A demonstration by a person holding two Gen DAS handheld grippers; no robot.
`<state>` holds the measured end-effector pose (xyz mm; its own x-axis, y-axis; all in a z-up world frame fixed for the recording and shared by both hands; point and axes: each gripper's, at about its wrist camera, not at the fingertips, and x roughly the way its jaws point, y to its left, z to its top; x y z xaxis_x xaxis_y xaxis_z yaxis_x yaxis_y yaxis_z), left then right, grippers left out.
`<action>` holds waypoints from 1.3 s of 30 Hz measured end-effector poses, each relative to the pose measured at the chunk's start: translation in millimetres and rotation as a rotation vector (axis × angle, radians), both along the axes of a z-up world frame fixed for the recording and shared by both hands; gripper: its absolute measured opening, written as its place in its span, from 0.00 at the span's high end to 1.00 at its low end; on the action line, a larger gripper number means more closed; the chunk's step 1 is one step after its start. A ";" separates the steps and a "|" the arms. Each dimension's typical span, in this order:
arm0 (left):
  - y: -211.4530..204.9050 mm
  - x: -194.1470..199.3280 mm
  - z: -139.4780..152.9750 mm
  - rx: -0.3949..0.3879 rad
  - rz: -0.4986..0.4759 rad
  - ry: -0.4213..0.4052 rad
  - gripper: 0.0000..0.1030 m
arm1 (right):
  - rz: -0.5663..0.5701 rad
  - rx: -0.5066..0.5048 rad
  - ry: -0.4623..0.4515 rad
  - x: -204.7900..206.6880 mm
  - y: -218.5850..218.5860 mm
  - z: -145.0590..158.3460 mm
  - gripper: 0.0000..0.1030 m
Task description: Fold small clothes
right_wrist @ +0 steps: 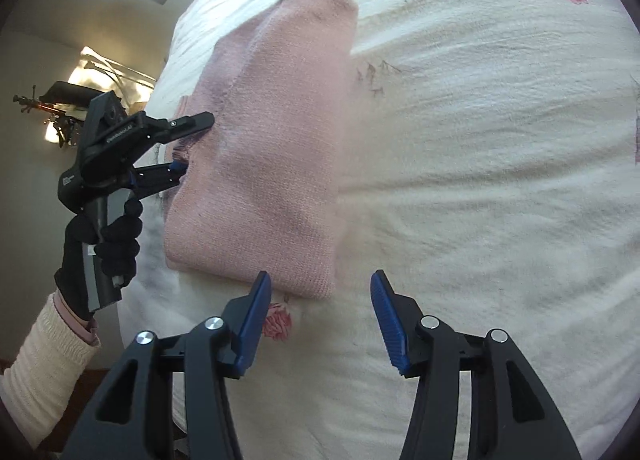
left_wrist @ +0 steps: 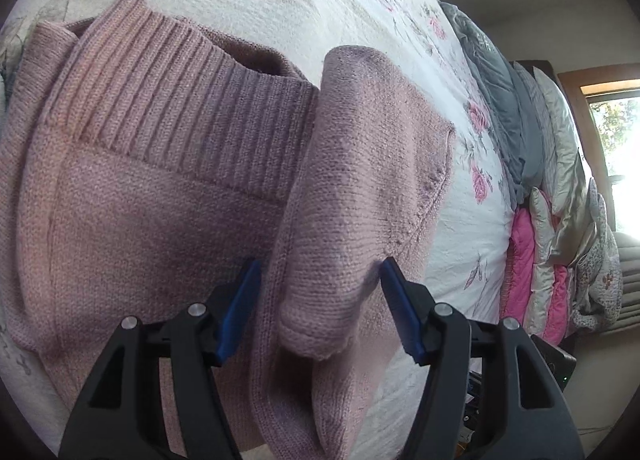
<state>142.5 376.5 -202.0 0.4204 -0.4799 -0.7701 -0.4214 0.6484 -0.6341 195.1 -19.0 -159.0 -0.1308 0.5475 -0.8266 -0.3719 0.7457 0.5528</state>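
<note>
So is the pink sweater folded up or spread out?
Folded: the pink sweater lies as a compact rectangle, its sleeve laid across the body.

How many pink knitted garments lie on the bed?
1: a pink knitted sweater lies partly folded on the floral bedspread, with the left gripper at its edge. Others may lie outside the views.

Your left gripper (left_wrist: pixel 320 284) is hovering with fingers spread over the pink sweater's (left_wrist: pixel 160 180) folded sleeve (left_wrist: pixel 360 180), floral bedspread (left_wrist: pixel 460 220) lying underneath, pillows (left_wrist: pixel 552 200) lining the right.
</note>
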 end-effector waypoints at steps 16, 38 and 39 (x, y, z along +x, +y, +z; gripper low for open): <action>16.4 -67.6 98.9 0.101 0.116 -0.203 0.84 | 0.008 -0.012 0.018 -5.2 5.8 -10.5 0.49; 104.3 -137.3 28.8 0.149 0.241 -0.026 0.76 | 0.147 0.055 0.085 -30.1 113.8 -26.9 0.38; 100.8 -143.5 34.8 0.165 0.226 -0.032 0.74 | 0.149 0.054 0.100 -31.5 115.2 -31.1 0.36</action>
<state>-1.0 477.3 -167.2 0.5277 -0.2405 -0.8147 -0.5483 0.6361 -0.5429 163.6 96.2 -190.2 -0.2935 0.5590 -0.7755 -0.4172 0.6550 0.6300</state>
